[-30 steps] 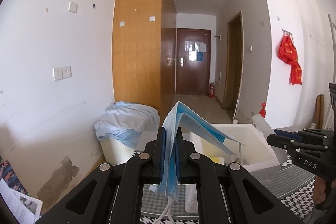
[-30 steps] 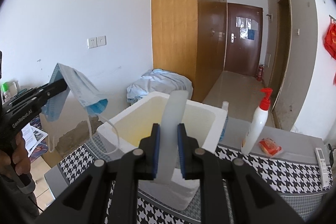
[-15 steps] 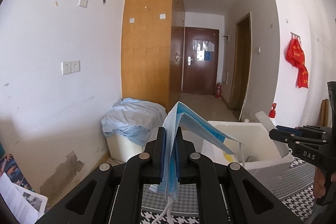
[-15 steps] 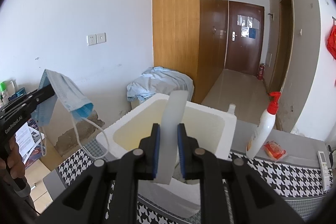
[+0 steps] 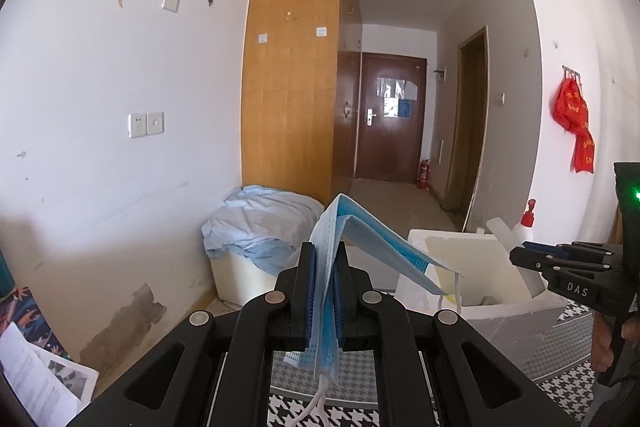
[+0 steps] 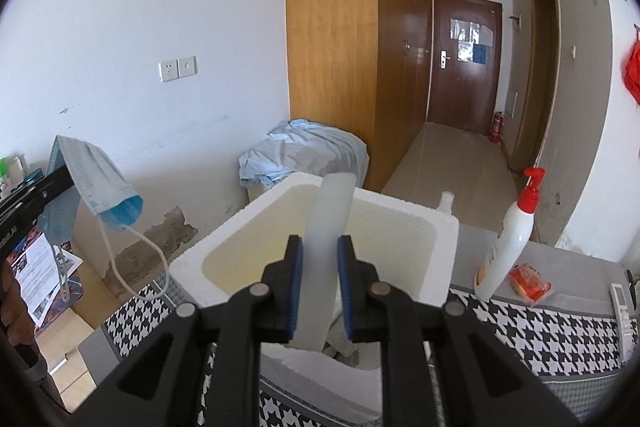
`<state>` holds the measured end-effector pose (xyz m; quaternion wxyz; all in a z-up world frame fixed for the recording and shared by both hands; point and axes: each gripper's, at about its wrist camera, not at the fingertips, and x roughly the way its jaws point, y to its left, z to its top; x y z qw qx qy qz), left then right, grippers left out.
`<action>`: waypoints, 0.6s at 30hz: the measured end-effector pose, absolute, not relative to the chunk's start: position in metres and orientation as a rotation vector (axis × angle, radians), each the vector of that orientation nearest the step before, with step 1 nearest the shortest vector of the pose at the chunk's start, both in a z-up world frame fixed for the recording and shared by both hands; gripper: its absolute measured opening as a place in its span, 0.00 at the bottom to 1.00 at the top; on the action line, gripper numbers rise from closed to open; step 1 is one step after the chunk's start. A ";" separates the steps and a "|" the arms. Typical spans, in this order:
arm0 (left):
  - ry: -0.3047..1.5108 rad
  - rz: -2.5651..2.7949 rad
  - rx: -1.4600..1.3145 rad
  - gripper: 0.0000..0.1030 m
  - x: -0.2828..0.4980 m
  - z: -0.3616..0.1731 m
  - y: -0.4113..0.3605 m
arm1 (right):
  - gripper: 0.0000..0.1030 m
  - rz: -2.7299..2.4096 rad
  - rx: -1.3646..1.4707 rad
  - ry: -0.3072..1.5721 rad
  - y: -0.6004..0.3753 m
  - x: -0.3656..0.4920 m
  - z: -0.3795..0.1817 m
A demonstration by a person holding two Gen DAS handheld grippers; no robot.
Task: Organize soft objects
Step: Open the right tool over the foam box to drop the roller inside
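On the left, my left claw (image 5: 323, 291) is clamped fully shut on a folded blue face mask (image 5: 360, 247), whose free half droops to the right with its ear loops dangling; in the right wrist view it hangs out past the left side of the white foam box (image 6: 436, 227), not over its opening. To drop it well, I judge I should carry it right until mask and loops hang inside the rim, then release, so no loop snags on the wall. Further right, my right claw (image 6: 320, 287) grips a pale translucent strip (image 6: 328, 227), jaws parted only by its thickness, above the box opening; I would lower it before letting go. The pump bottle (image 6: 508, 247) stands on the counter (image 6: 540, 331) beside the box, clear of both.
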<state>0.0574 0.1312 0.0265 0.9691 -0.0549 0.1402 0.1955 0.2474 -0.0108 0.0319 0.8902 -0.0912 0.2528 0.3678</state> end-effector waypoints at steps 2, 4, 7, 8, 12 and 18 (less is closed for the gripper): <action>0.283 0.397 -0.113 0.08 0.057 0.027 0.131 | 0.19 0.763 -0.186 0.529 -0.011 0.249 0.031; 0.281 0.401 -0.114 0.08 0.056 0.027 0.132 | 0.19 0.760 -0.179 0.533 -0.010 0.251 0.031; 0.280 0.405 -0.117 0.08 0.055 0.027 0.134 | 0.25 0.772 -0.172 0.534 -0.009 0.253 0.031; 0.280 0.405 -0.119 0.08 0.056 0.027 0.134 | 0.28 0.768 -0.166 0.534 -0.008 0.254 0.031; 0.277 0.405 -0.120 0.08 0.053 0.027 0.133 | 0.64 0.772 -0.160 0.536 -0.008 0.253 0.031; 0.272 0.406 -0.121 0.08 0.052 0.028 0.133 | 0.66 0.788 -0.166 0.517 -0.011 0.244 0.034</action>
